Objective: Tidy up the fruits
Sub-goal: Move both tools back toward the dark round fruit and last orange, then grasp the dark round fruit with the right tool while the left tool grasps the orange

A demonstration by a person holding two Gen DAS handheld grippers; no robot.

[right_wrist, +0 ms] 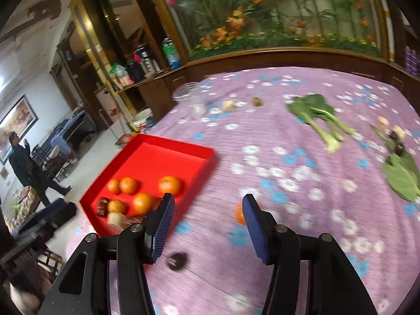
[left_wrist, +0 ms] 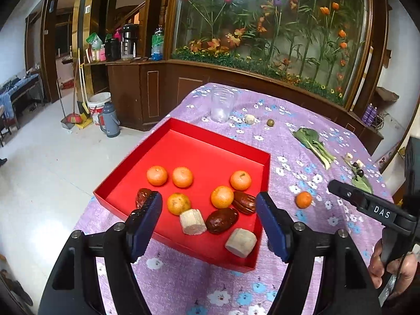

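Hovering over the red tray (left_wrist: pixel 123 181), my left gripper (left_wrist: pixel 208 223) has its blue fingers (left_wrist: pixel 147 225) spread apart with nothing between them. Inside the tray lie five tangerines (left_wrist: pixel 222 197), three dark red dates (left_wrist: pixel 221 220) and two pale cut chunks (left_wrist: pixel 193 221), all crowded toward its near end. One more tangerine, the stray tangerine (left_wrist: pixel 304 199), sits on the purple flowered counter (left_wrist: pixel 302 141) just to the right of the tray. My right gripper (right_wrist: pixel 208 227) is above the cloth near that stray fruit, fingers parted and empty, with the fruit partly hidden behind the right finger. A leafy green (right_wrist: pixel 315 115) and a clear cup (left_wrist: pixel 222 103) lie farther back.
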